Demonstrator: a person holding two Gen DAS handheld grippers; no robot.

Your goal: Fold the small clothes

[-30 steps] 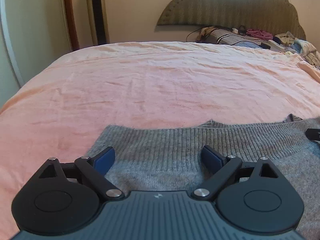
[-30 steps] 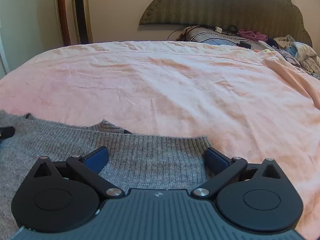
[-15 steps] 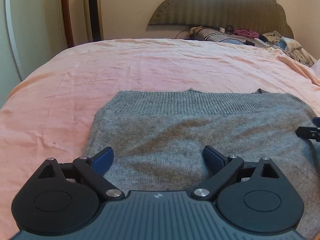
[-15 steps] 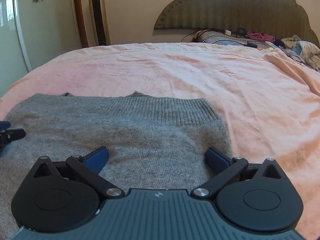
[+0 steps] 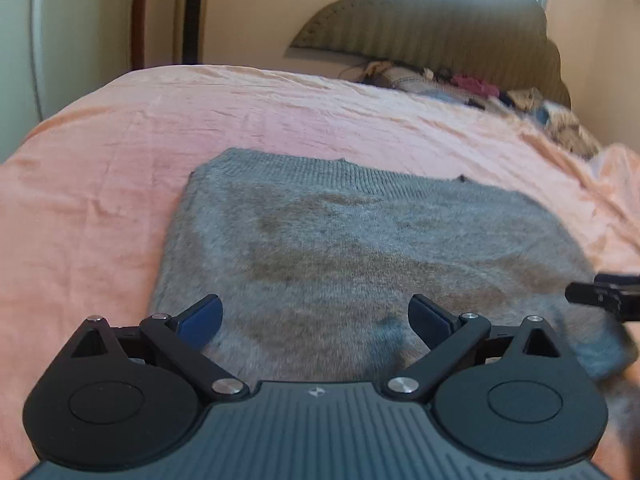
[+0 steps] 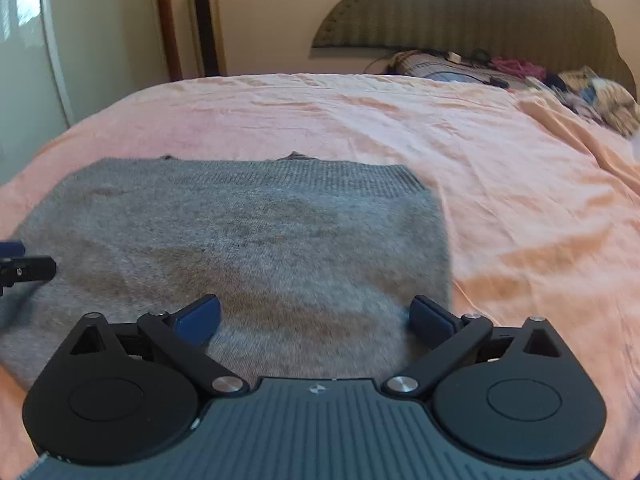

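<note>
Left gripper (image 5: 316, 318): its jaws are opening, blue pads spread wide over the grey knit with nothing pinched between them; a second ago it sat right at the ribbed hem, now it has drawn back toward the near edge.
Right gripper (image 6: 316, 318): released, pads wide apart above the cloth, gripping nothing; it too has pulled back from the hem since the earlier frame.
Grey sweater (image 6: 248, 240): lies folded flat as a rough rectangle on the bed, ribbed hem along its far edge; far more of its surface shows than a second ago.
Bedsheet (image 5: 100, 200): peach, creased, bare around the sweater on the left, the right and beyond.
Pile of clothes (image 6: 600, 96): heaped at the far right of the bed, well apart from the sweater.
Headboard (image 6: 472, 12): olive, scalloped, against the wall behind the pile.
Tower fan (image 6: 204, 20): upright beside the wall at far left.
</note>
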